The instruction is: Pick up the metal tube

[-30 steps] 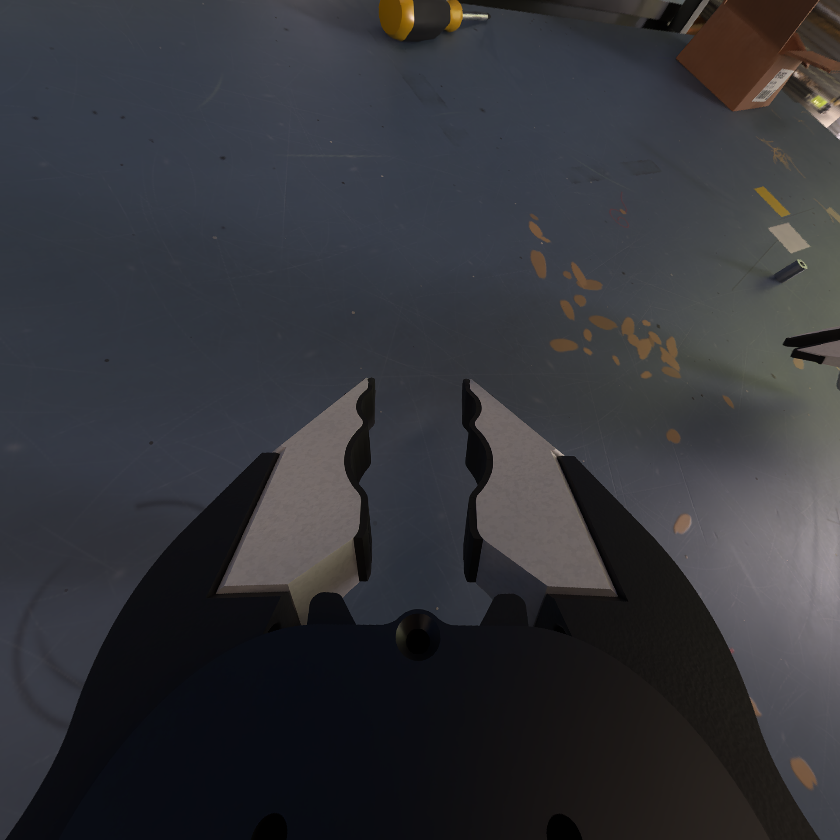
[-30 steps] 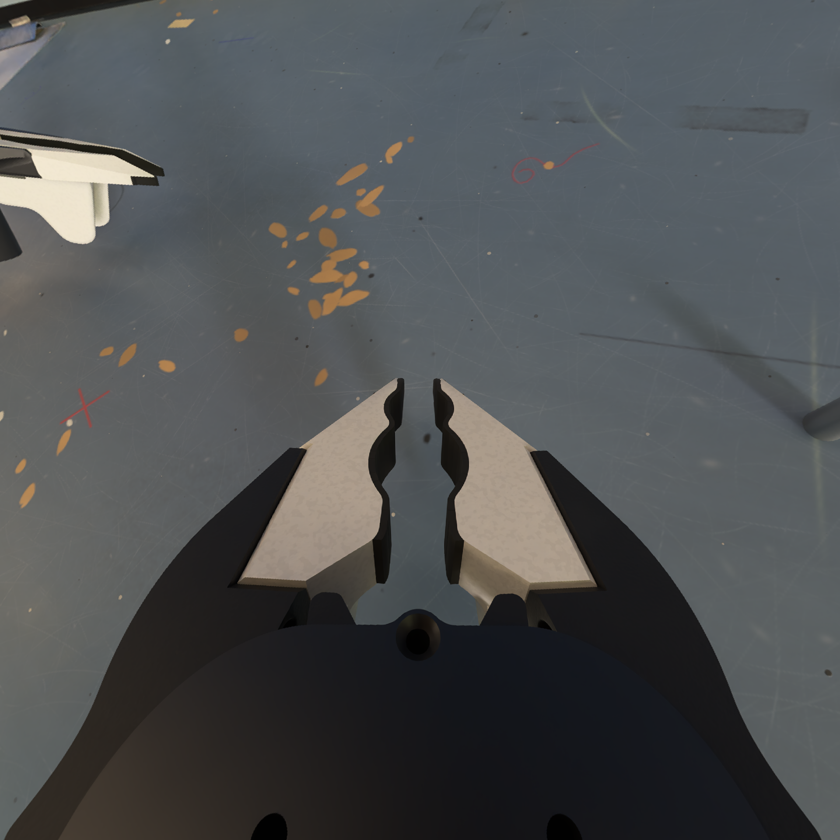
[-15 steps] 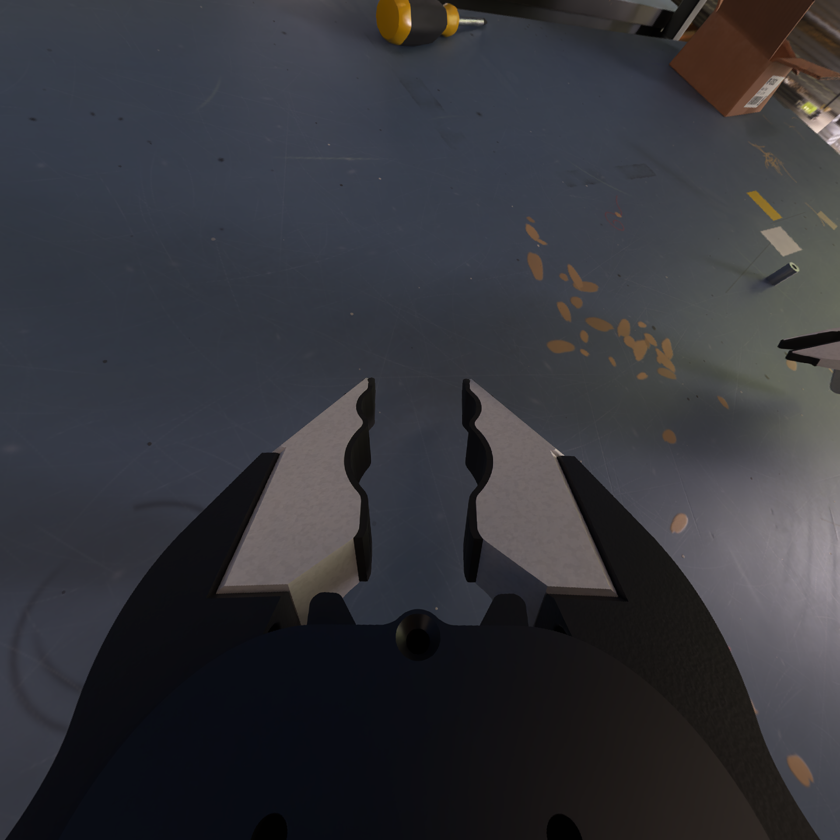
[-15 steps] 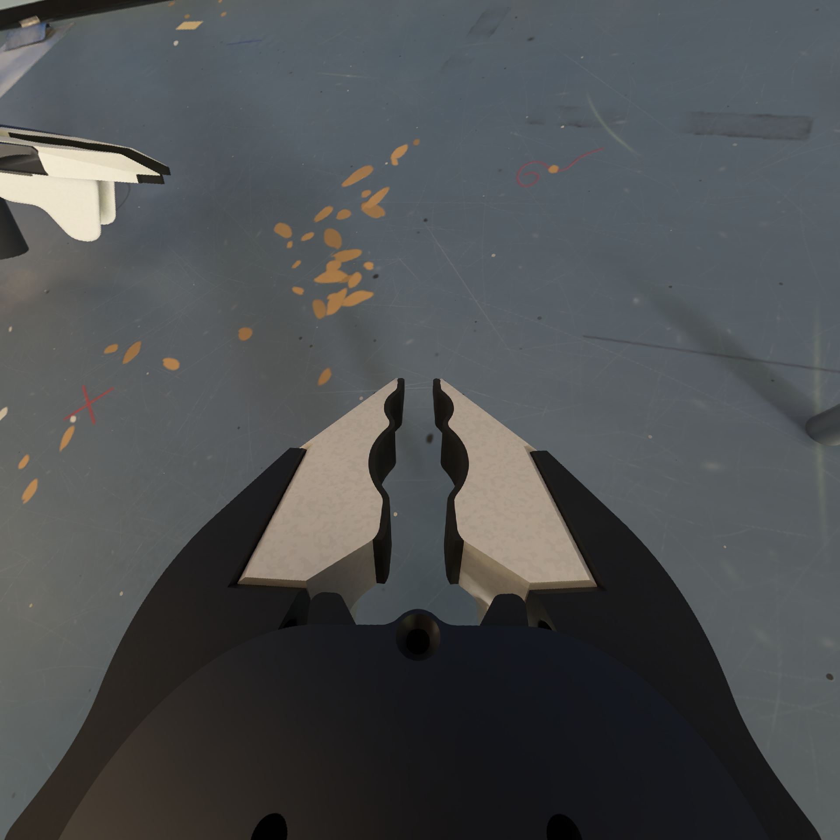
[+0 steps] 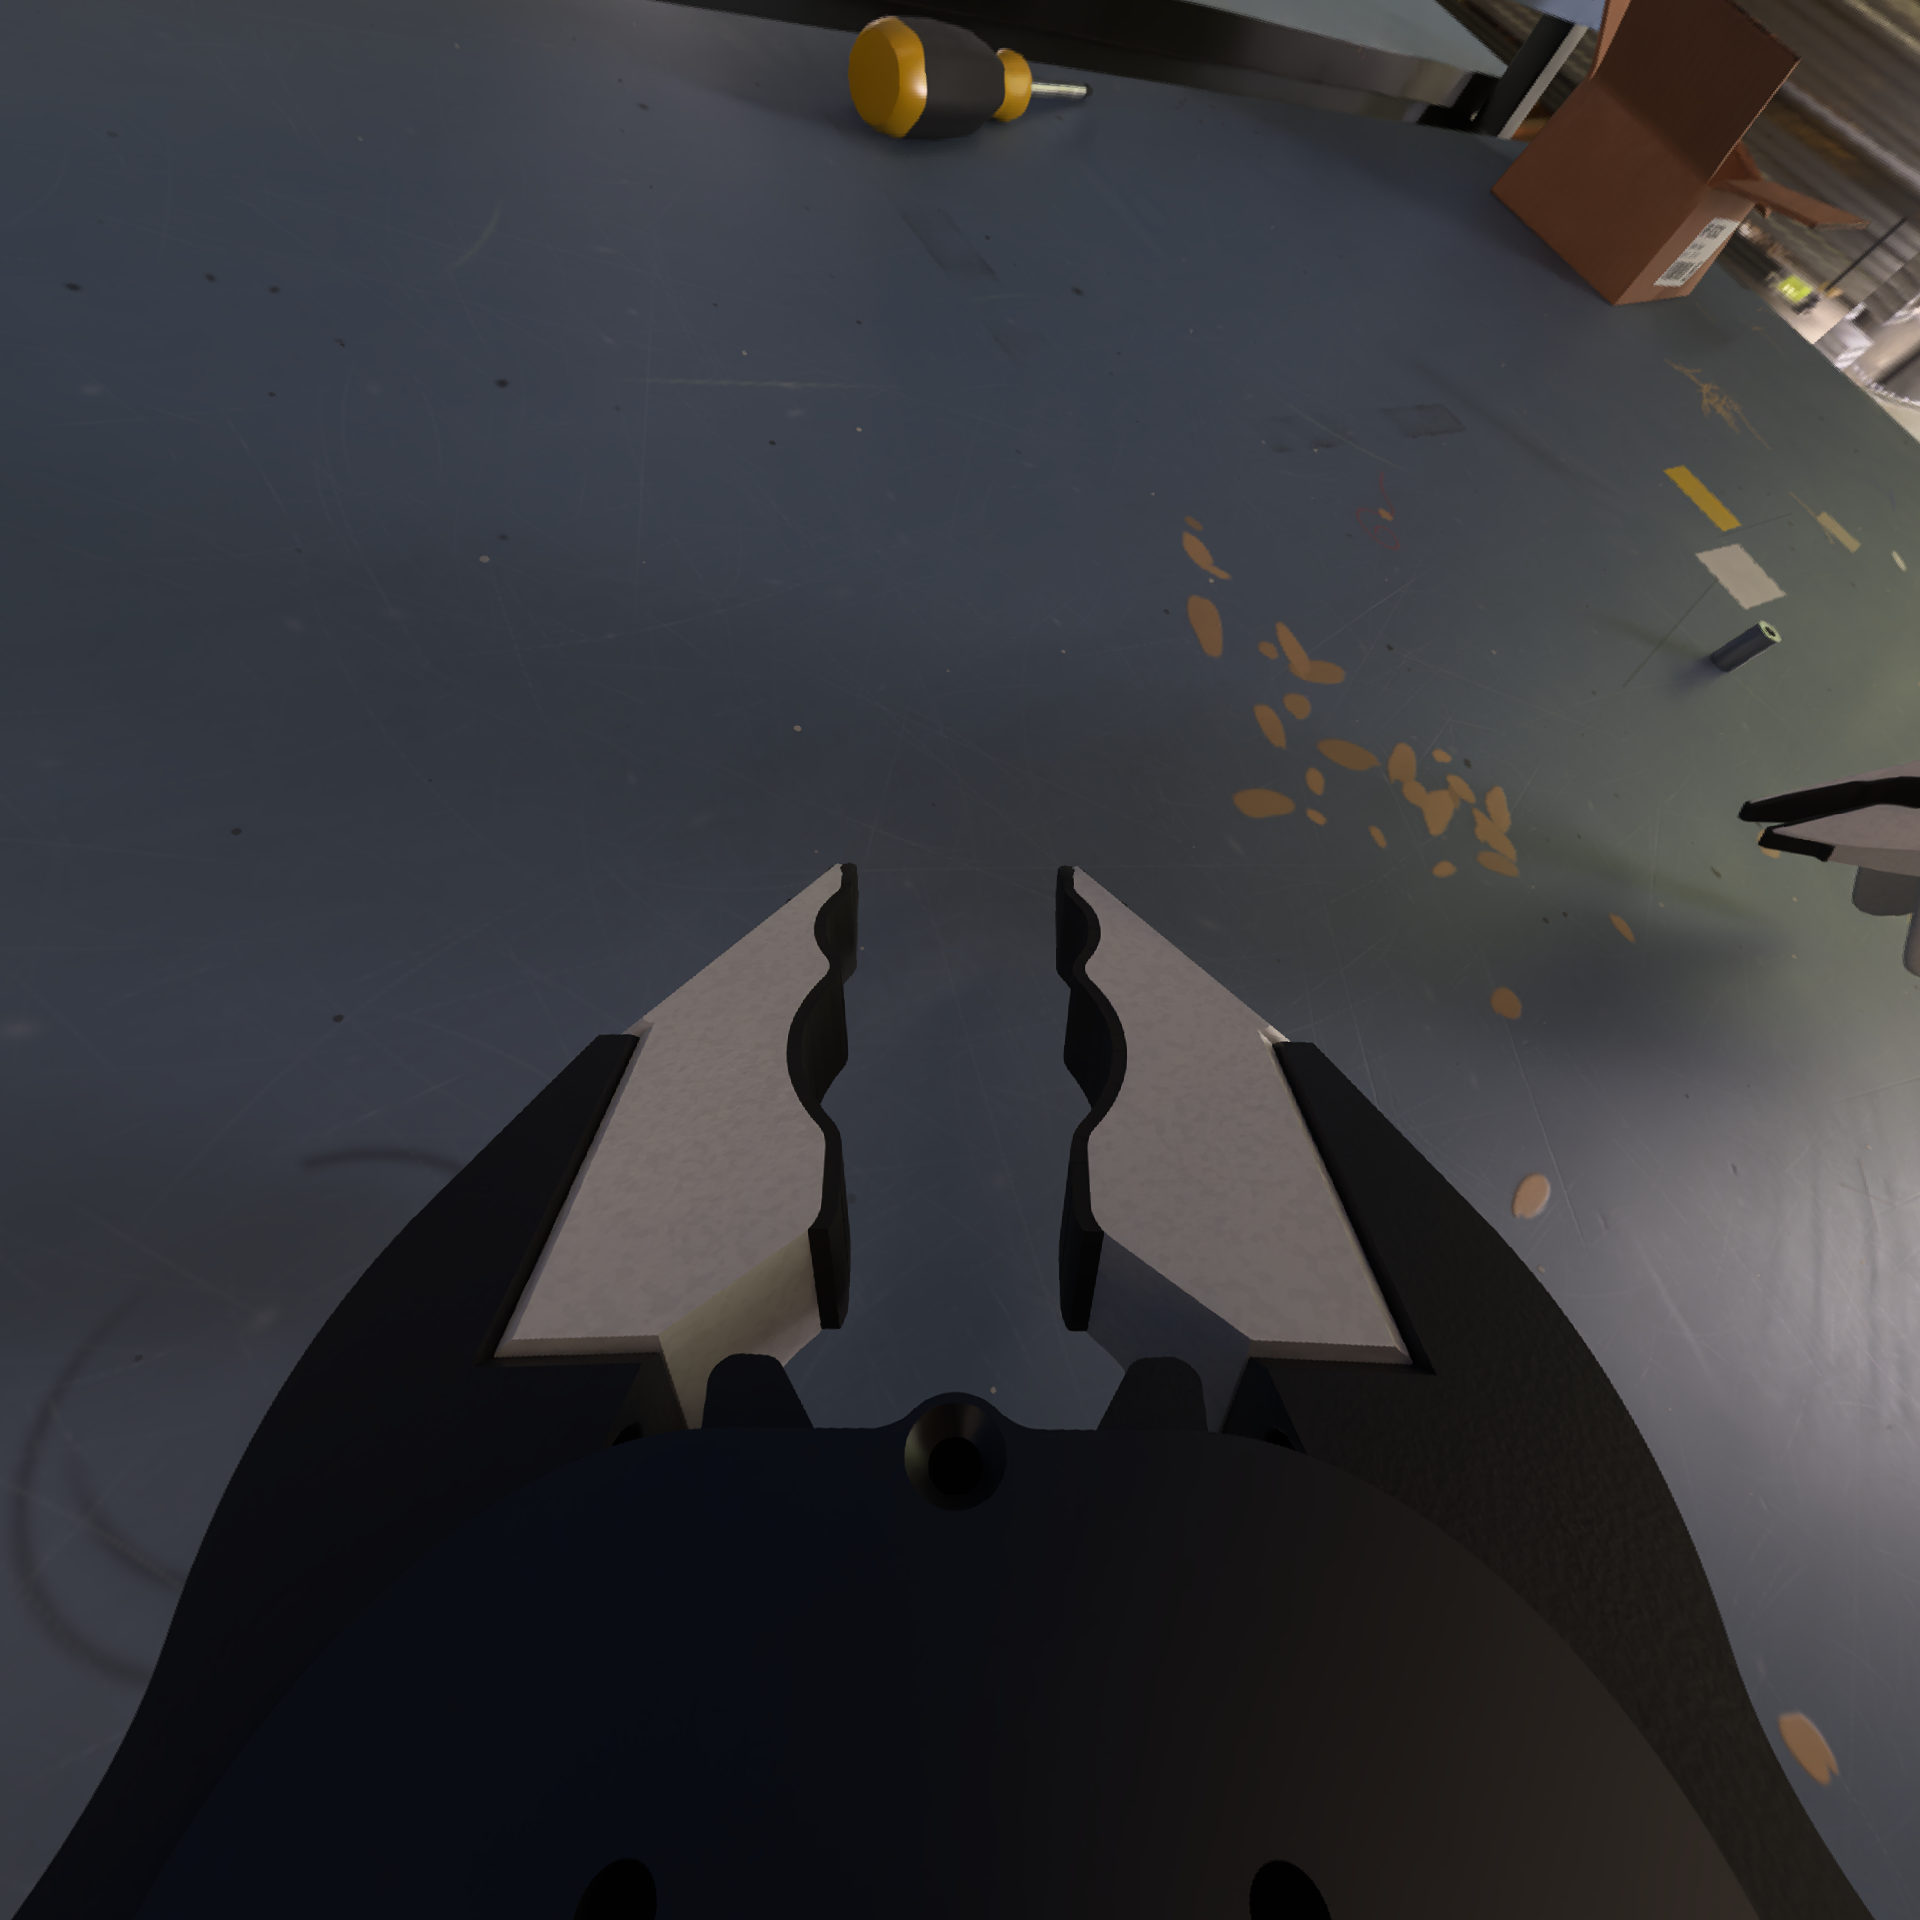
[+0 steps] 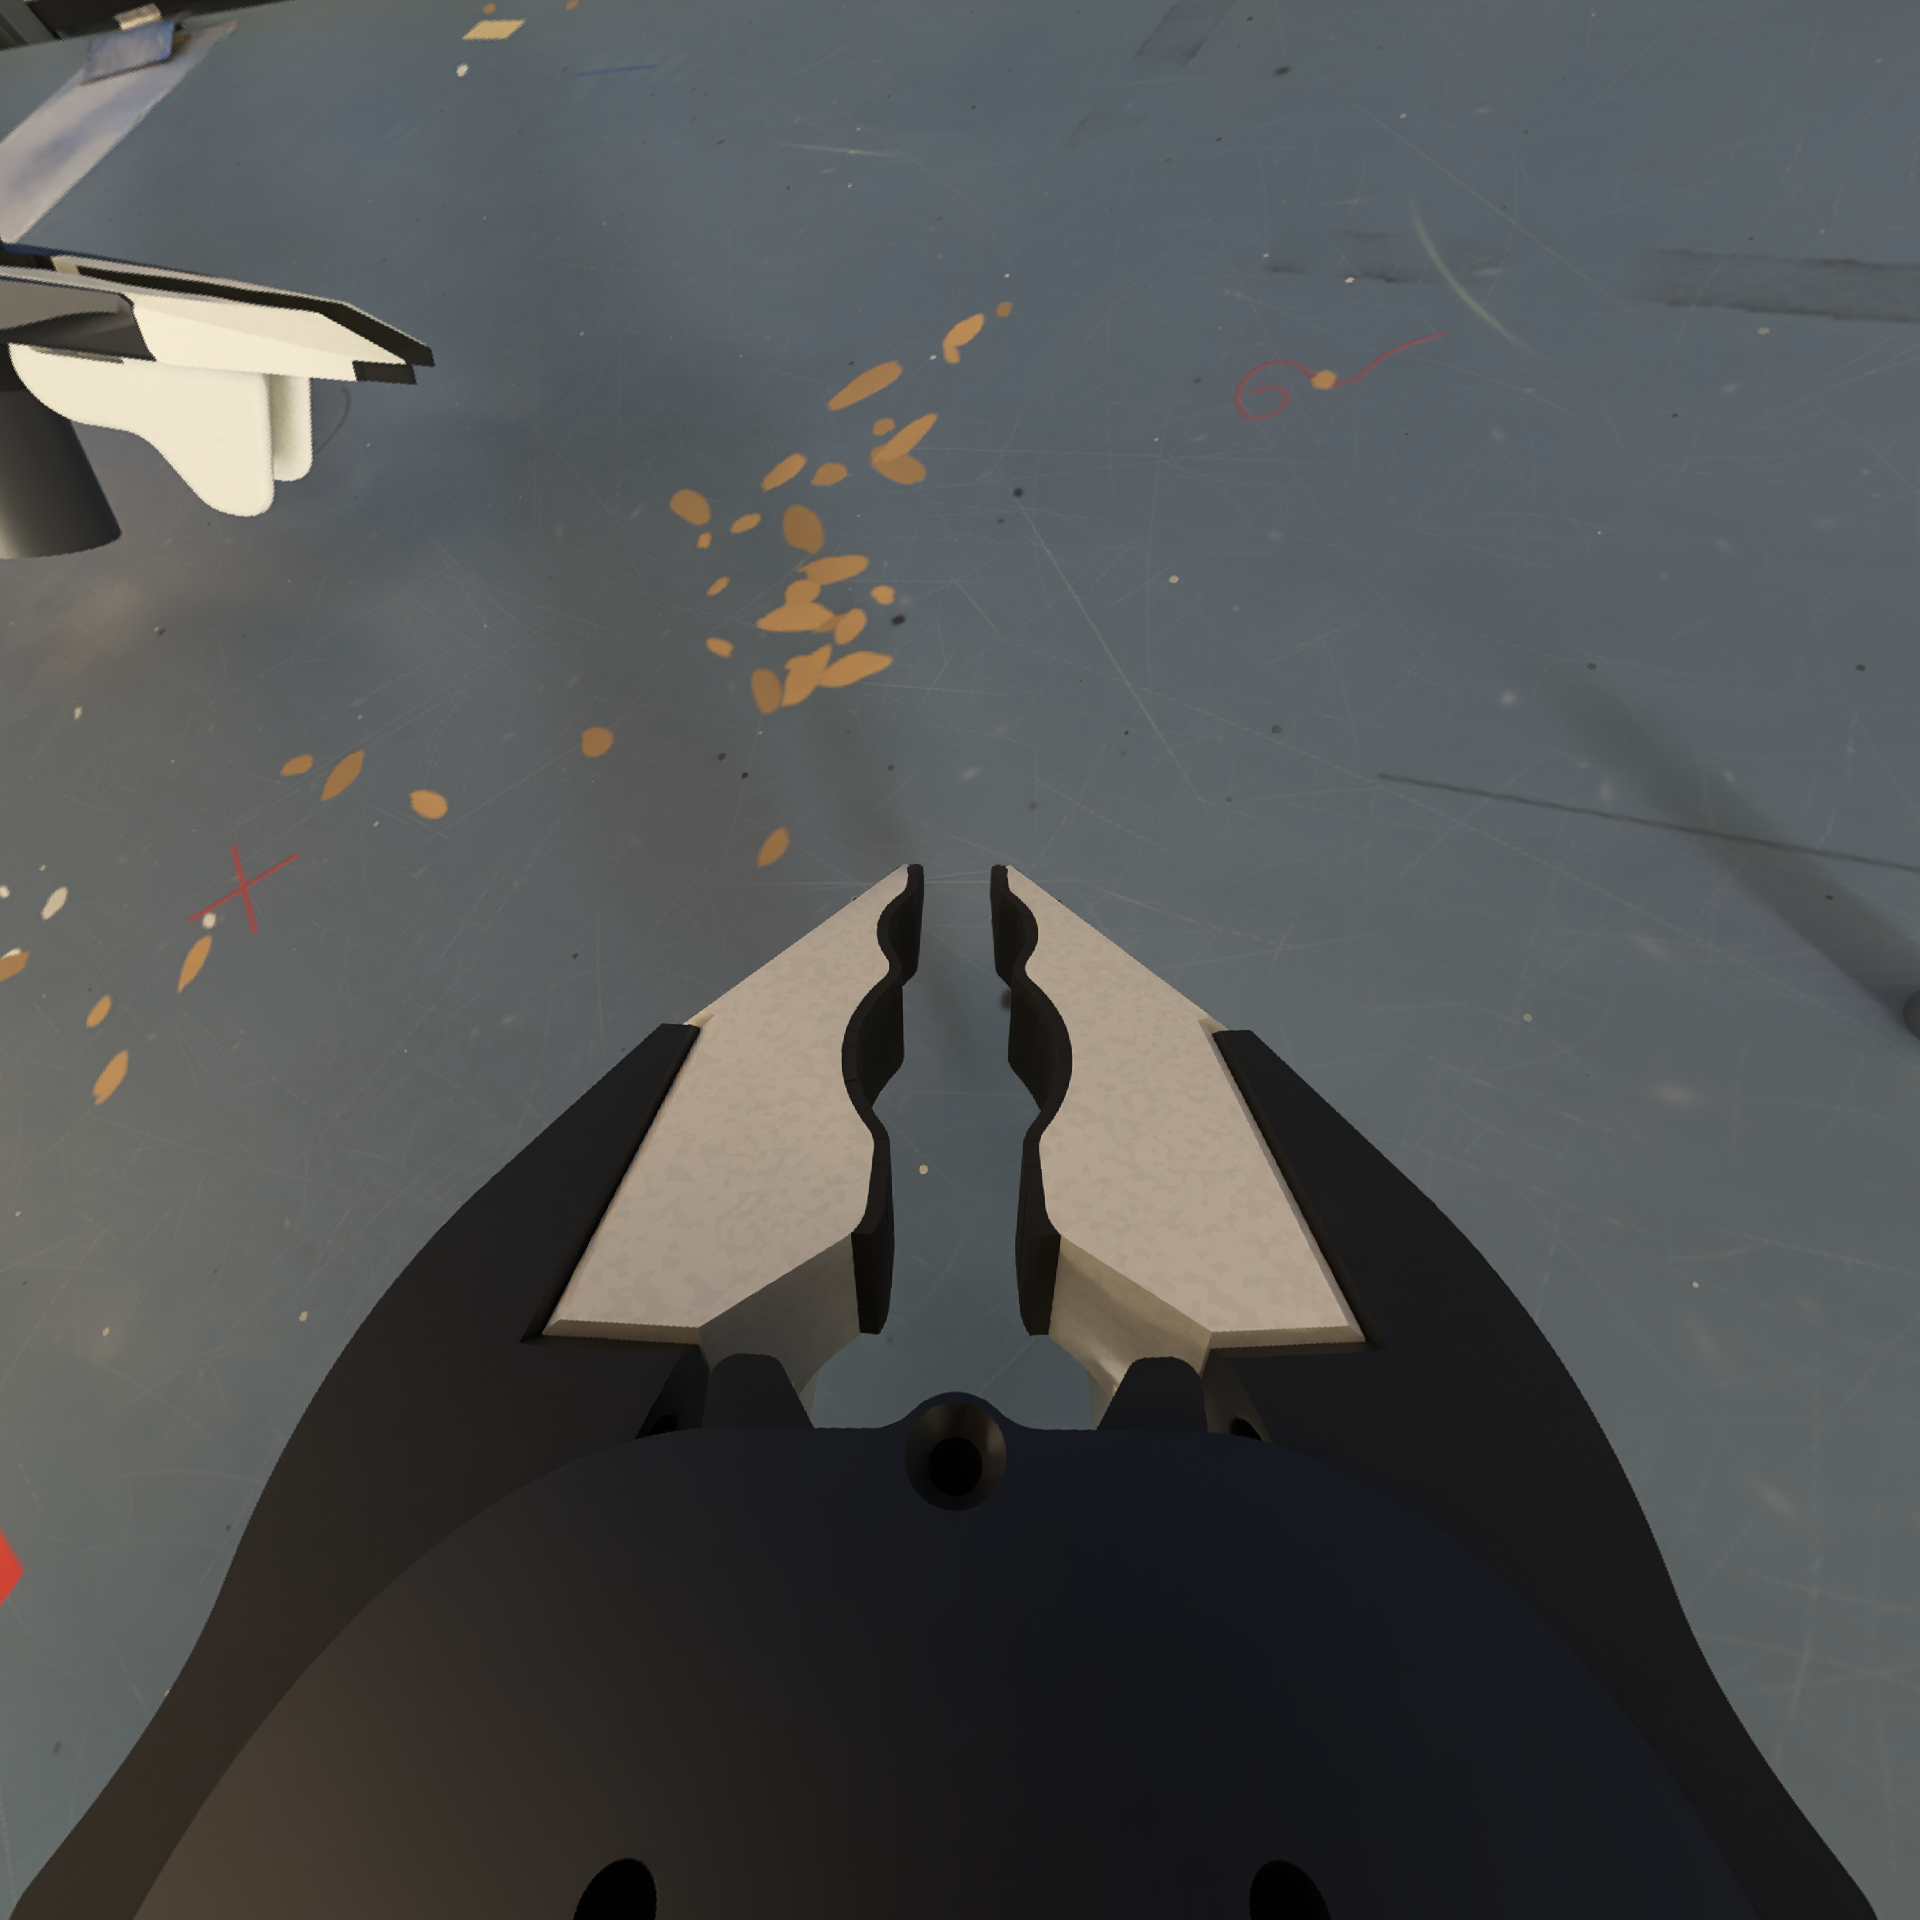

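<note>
The metal tube (image 5: 1745,646) is a short dark grey cylinder lying on the blue-grey floor, far right in the left wrist view. In the right wrist view only its end (image 6: 1912,1006) shows at the right edge. My left gripper (image 5: 956,878) is open and empty, low over bare floor, well left of the tube. My right gripper (image 6: 954,878) is empty, its jaws only a narrow gap apart. Its tips (image 5: 1766,826) also show at the right edge of the left wrist view, nearer than the tube. The left gripper shows in the right wrist view (image 6: 405,358) at the far left.
A screwdriver (image 5: 935,78) with a yellow and black handle lies at the far edge. A brown cardboard box (image 5: 1652,156) stands at the back right. Orange paint spots (image 5: 1351,748) and tape patches (image 5: 1740,577) mark the scratched floor.
In the left wrist view the tube and right gripper tips have drifted left and down. In the right wrist view the floor marks have drifted right and the tube has slid to the edge. Jaw gaps are unchanged.
</note>
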You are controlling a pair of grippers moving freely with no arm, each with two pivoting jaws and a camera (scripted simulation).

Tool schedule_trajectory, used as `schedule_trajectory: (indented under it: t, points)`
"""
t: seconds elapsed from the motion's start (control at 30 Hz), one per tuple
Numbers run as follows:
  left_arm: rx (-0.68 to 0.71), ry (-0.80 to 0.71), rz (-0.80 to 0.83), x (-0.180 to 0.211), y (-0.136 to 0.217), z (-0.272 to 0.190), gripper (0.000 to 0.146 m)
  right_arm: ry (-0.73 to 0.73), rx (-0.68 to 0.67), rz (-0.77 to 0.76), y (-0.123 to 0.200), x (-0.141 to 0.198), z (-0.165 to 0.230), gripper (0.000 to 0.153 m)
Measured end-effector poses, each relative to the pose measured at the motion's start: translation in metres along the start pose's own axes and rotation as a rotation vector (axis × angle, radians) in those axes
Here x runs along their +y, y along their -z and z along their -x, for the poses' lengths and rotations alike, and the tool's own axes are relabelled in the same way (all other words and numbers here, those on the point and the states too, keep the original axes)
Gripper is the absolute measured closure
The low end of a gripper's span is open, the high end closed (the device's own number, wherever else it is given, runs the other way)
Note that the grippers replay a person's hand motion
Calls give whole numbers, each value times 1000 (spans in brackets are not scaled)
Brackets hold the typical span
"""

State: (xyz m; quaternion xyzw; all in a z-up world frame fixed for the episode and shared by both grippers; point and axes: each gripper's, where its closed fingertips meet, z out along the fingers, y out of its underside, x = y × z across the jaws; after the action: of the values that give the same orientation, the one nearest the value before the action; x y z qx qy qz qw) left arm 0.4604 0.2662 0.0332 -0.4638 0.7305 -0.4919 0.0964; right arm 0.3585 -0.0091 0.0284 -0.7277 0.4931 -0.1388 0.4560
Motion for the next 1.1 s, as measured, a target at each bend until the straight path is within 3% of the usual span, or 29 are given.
schedule_trajectory:
  t: [1.1]
  points:
    - [20, 0, 8, 2, 1, -2, 108, 7, 7, -10, 1, -1, 0, 138]
